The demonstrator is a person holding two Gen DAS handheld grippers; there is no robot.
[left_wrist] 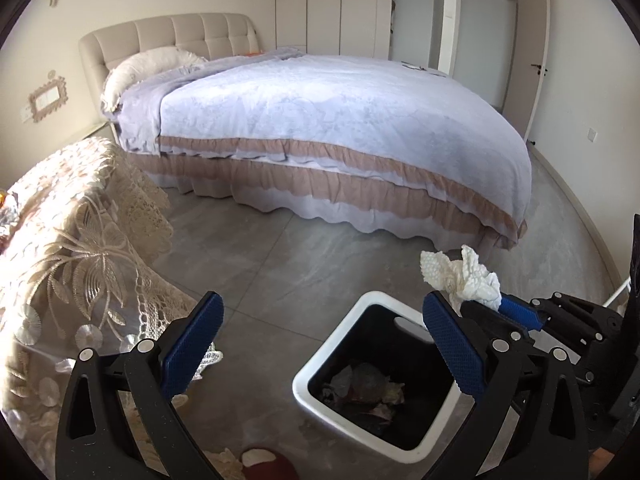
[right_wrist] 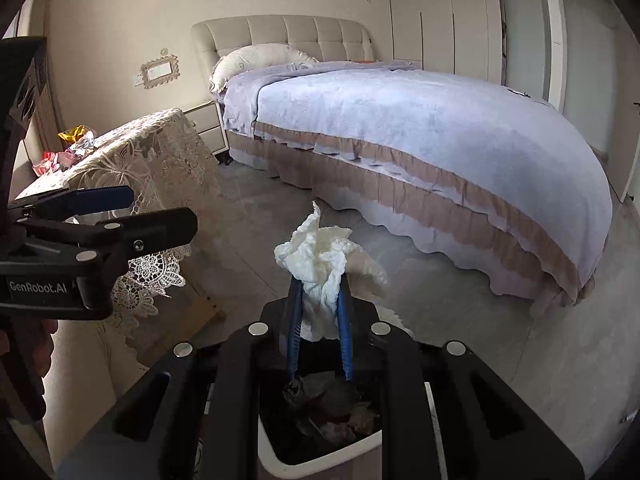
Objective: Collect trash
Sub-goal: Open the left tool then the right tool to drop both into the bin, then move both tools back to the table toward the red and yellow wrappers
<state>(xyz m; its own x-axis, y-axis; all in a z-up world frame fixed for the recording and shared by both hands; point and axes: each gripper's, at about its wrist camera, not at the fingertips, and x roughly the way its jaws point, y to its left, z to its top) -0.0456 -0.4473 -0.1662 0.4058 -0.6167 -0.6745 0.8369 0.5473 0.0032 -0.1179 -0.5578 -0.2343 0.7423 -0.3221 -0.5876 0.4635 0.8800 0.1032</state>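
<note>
Bedroom w/ grey tiled floor point(left_wrist: 280, 264) is shown; a bed point(left_wrist: 340, 120) w/ lilac cover is seen at the far side, a lace-draped table point(left_wrist: 80, 240) at the left.

Right gripper point(right_wrist: 320, 280) is seen w/ jaws pressed nearly together, pinching a crumpled white tissue point(right_wrist: 324, 264); most of the wad is bunched above and beyond the blue pads point(right_wrist: 345, 320), a tail being trapped between them. Left gripper point(left_wrist: 322, 312) is spread wide and nothing is held between its jaws. No earlier state can be judged here.

Outward from the right gripper, the white-rimmed bin point(left_wrist: 316, 372) w/ dark liner is found directly below and slightly nearer than the tissue; in the right wrist view the bin mouth is seen under the jaws, w/ crumpled scraps already inside. Bin is approx. square, upright, on the floor just right of the table drape.

Key relation: tissue is judged to hang over the far edge of the bin opening, so a release is probably best made after a small draw-back toward the near side; otherwise the wad could land on the rim or floor. Right hand is clearly the nearer one for this.

More trash – foil and coloured wrappers point(right_wrist: 72, 144) – is left on the table top, far left, closer to the left gripper.
</note>
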